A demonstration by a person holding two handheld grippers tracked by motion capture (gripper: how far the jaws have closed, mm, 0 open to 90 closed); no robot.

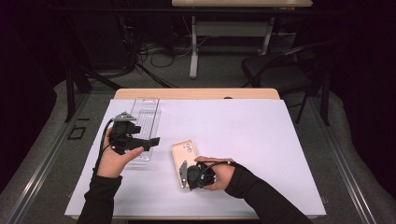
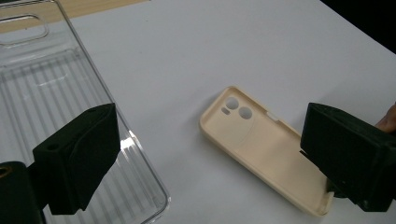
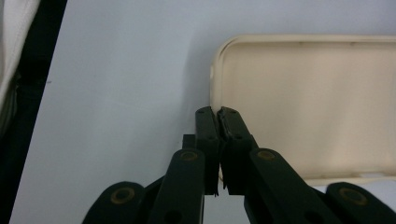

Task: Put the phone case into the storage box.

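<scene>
Step in hand, as judged: gripping the cream phone case by one side wall, prior to lifting or repositioning it.

Nearest: right claw (image 3: 217, 116), at the near edge of the worktop (image 1: 261, 140). Jaws together, pinched on the rim of the cream phone case (image 3: 308, 102). In the right gripper view the two black tips meet with the case's side wall running between them. In the high view the right claw (image 1: 195, 176) sits on the case's near end.

The cream phone case (image 2: 261, 147) lies open side up on the white sheet, near the worktop's middle and to the right of the clear tray. Material looks like matte, soft plastic; shallow raised rim, rounded corners, two round camera holes at the far end.

Left claw (image 2: 205, 158): jaws wide apart, empty, held above the near end of the clear tray (image 2: 51, 93), pointing toward the case.

Clear tray: hard transparent plastic, long rectangle, ribbed floor, glossy rim, rounded corners.

Next move, judgement: a thin, flexible wall offers little purchase, so lift slowly and level; the left claw could steady the far end.
</scene>
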